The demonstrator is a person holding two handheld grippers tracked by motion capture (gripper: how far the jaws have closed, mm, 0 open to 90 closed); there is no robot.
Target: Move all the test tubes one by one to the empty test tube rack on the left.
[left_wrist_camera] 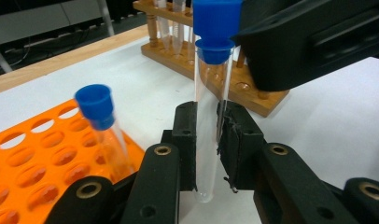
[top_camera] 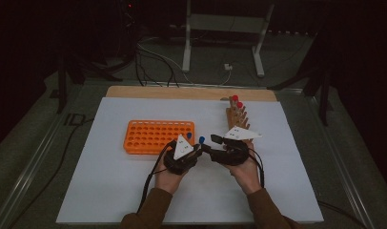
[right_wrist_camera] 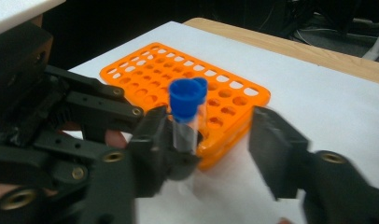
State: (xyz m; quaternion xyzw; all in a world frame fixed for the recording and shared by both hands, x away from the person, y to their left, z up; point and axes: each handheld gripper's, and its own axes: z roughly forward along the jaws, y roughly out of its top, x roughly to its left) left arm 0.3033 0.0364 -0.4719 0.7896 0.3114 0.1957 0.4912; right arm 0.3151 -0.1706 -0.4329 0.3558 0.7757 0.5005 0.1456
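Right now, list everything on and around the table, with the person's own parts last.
Clear glass test tube with blue cap: one, upright, clamped between the left gripper's pads.
Second clear tube with blue cap: one, standing tilted in the orange rack's near corner.
Orange plastic tube rack: one, many round holes, on the sheet's left half.
Wooden tube rack: one, brown, right of the orange rack, holding two red-capped tubes.
White sheet: one, covering the table.
Wooden board: one, tan, along the far edge.
White metal stand: one, on the floor beyond.
Left gripper: black, shut on the tube.
Right gripper: black, jaws apart around the blue cap.
Hands: two, brown sleeves.
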